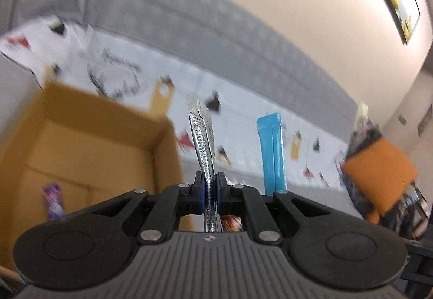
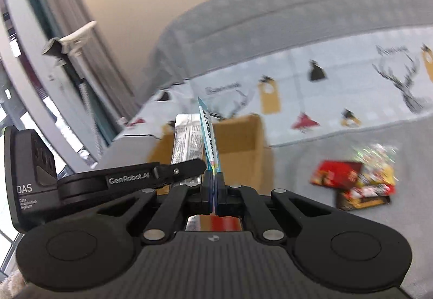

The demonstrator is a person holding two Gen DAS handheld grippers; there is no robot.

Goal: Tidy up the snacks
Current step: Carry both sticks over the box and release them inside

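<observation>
My left gripper [image 1: 209, 189] is shut on a silver snack packet [image 1: 202, 139] that stands upright, just right of an open cardboard box [image 1: 89, 142]. A purple snack [image 1: 53, 200] lies inside the box. My right gripper [image 2: 214, 192] is shut on a blue snack packet [image 2: 209, 140], also visible in the left wrist view [image 1: 272, 153]. In the right wrist view the left gripper [image 2: 186, 168] with the silver packet [image 2: 186, 142] is just left of mine, in front of the box [image 2: 240, 147].
A pile of red and yellow snack packets [image 2: 354, 180] lies on the grey bed cover to the right. A white patterned sheet [image 2: 338, 88] and a grey headboard [image 1: 203, 26] lie behind. An orange cushion [image 1: 379, 174] sits at the right.
</observation>
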